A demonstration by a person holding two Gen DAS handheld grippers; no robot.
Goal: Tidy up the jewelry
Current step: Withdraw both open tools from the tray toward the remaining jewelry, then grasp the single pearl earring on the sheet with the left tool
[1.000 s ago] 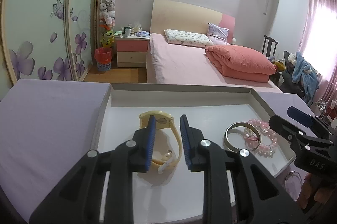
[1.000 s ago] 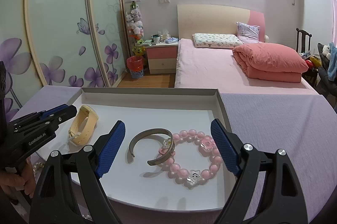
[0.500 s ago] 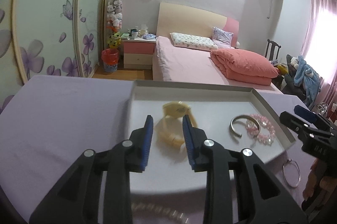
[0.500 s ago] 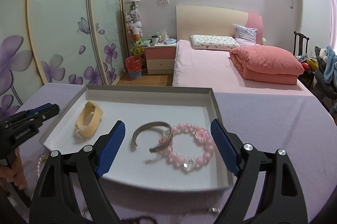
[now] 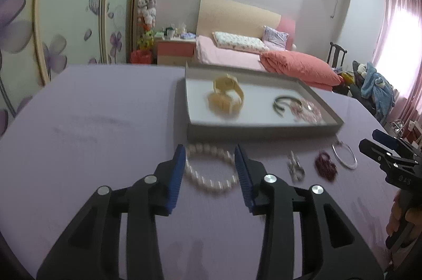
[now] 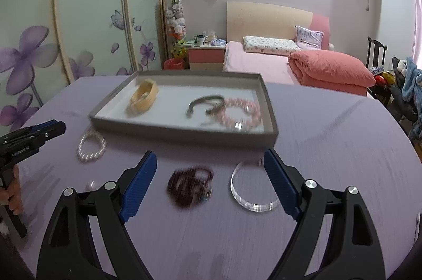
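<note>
1. A grey tray (image 6: 184, 132) on the lilac desk (image 6: 329, 148) holds a cream watch (image 6: 143, 96), a dark metal cuff (image 6: 204, 104) and a pink bead bracelet (image 6: 238, 112).
2. Just before the tray lie a pearl bracelet (image 5: 208, 169), a dark red bead bracelet (image 6: 190, 185) and a clear bangle (image 6: 253, 190).
3. The left hand-held gripper (image 5: 208, 172) is opening, empty, above the pearls.
4. The right hand-held gripper (image 6: 211, 182) is spread wide, gripping nothing.

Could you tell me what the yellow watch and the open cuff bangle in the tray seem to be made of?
The yellow watch looks like matte plastic or rubber: a thick, pale yellow band with no glint, though motion blur leaves this open. The cuff bangle looks like dull grey metal: a thin, stiff open curve with a muted sheen. The tray appears to be grey card with a white floor.
</note>
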